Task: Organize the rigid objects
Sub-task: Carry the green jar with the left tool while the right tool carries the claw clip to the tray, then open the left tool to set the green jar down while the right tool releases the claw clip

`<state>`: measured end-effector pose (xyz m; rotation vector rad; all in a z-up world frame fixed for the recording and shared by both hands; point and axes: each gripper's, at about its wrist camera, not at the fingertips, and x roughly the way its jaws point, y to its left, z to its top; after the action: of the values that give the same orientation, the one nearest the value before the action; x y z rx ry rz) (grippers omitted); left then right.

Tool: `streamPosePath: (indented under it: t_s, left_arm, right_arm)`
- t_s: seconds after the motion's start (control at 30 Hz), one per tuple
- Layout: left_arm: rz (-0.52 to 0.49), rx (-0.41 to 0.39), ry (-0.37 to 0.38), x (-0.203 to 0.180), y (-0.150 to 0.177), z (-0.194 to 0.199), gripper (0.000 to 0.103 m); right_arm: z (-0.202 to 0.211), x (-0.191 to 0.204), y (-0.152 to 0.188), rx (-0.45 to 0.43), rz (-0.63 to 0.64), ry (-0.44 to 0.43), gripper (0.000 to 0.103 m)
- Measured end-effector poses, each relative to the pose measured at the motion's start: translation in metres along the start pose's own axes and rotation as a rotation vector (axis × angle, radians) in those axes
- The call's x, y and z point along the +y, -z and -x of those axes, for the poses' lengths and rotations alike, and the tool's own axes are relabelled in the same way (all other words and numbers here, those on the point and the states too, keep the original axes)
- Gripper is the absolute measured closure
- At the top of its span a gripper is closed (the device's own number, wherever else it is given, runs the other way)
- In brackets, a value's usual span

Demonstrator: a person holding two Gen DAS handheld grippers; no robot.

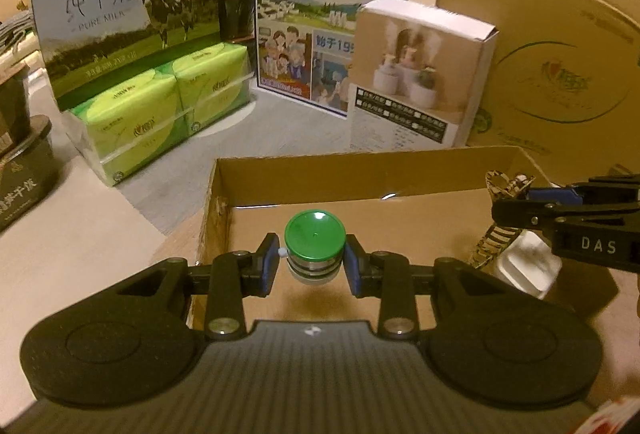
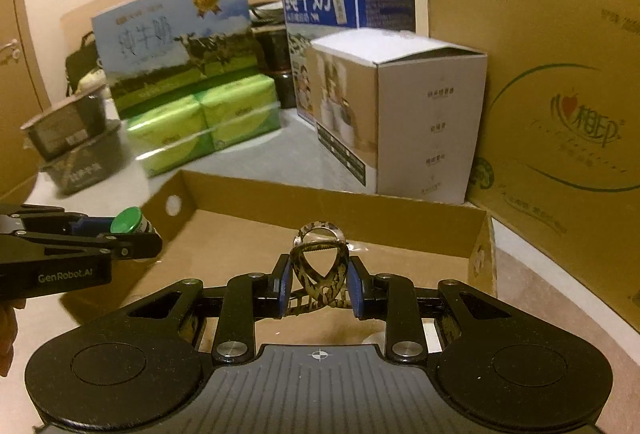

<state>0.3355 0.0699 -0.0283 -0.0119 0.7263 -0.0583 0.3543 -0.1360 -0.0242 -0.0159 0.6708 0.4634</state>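
Left wrist view shows the open cardboard box (image 1: 400,162) with a white thing (image 1: 528,266) inside. Above it, the left tool (image 1: 314,260) squeezes a green-capped bottle (image 1: 315,240), and the right tool (image 2: 319,284) squeezes a spotted hair clip (image 2: 318,262)

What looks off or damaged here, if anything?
Nothing is spilled or broken. The left gripper holds the green-capped jar above the shallow cardboard tray; the right gripper holds a patterned hair claw. The only oddity is a white item in the tray, partly hidden.
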Motion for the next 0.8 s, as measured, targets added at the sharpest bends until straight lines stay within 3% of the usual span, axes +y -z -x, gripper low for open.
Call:
streamPosePath:
  t_s: [0.23,0.3,0.33,0.43,0.8]
  left_arm:
    - [0.0,0.028,0.001,-0.001,-0.001,-0.021,0.072]
    - [0.005,0.026,-0.009,-0.001,-0.001,-0.022,0.062]
    - [0.006,0.022,-0.014,0.0,-0.001,-0.021,0.053]
    - [0.006,0.012,-0.02,0.001,-0.002,-0.017,0.05]
    - [0.019,0.002,-0.019,0.001,0.006,0.011,0.05]
  right_arm:
    - [-0.02,-0.009,0.002,0.043,-0.014,0.02,0.074]
    - [-0.022,-0.011,0.003,0.051,-0.027,0.017,0.073]
    - [-0.021,-0.012,0.003,0.047,-0.032,0.02,0.07]
    - [-0.015,-0.013,0.003,0.014,-0.047,0.034,0.039]
    - [0.014,-0.007,0.004,-0.002,-0.032,0.032,0.038]
